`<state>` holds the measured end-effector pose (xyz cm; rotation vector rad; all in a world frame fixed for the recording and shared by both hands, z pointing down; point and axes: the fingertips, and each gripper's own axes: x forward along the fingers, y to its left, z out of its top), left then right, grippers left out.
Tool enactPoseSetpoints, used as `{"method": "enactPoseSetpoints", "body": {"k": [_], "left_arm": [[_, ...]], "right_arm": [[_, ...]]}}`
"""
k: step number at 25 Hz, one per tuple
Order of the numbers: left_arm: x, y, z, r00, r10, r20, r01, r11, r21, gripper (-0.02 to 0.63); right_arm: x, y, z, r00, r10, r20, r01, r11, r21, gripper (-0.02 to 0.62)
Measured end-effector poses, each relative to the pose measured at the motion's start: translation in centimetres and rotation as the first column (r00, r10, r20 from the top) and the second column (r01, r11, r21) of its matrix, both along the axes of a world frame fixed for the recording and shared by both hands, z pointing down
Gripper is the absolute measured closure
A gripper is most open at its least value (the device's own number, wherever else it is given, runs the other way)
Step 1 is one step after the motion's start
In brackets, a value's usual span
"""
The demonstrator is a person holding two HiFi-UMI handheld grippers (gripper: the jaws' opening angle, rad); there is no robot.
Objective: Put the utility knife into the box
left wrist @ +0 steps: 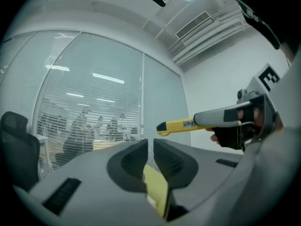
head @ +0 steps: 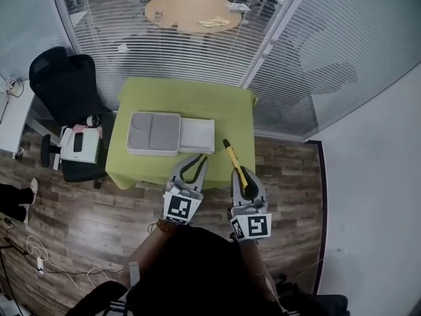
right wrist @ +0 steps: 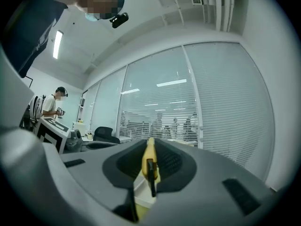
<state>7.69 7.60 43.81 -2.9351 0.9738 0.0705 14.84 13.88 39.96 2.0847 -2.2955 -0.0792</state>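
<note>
Clamping the yellow utility knife (right wrist: 150, 160) between its jaws, the right claw (right wrist: 150, 155) has the task's thing firmly in hand. In the right gripper view the knife's body runs straight out along the line of the jaws. From the head view the right claw (head: 240, 176) hangs just off the near edge of the green worktop (head: 191, 97), toward its near right corner. The knife (head: 231, 155) reaches out over that edge and points at the far side. The left claw (head: 195, 160) is beside it, jaws all but together with nothing between them. The grey box (head: 154, 133) lies open along the near edge, left of the middle, and looks empty.

So the pick-up is done. What remains, as I judge it, is to carry the knife leftward over the box, lower it in and let go.
</note>
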Motion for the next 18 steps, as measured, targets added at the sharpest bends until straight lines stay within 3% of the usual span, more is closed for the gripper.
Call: {"method": "enactPoseSetpoints", "body": {"k": [6,13,18], "left_arm": [[2.5,-2.5,0.7,0.998,0.023,0.051,-0.024,0.999,0.021,0.554],[3.5,-5.5,1.2,0.983,0.024,0.182,-0.049,0.989,0.136,0.479],[4.3,-8.2,1.4,0.970,0.051,0.239,-0.084,0.988,0.127,0.431]], "right_arm": [[1.8,-2.4,0.7,0.999,-0.017,0.029,0.018,0.999,-0.030,0.545],[3.0,-6.2,1.7,0.980,-0.079,0.184,0.088,0.995,-0.042,0.545],[3.0,-9.6,2.1,0.953,-0.137,0.270,0.162,0.984,-0.072,0.545]]}}
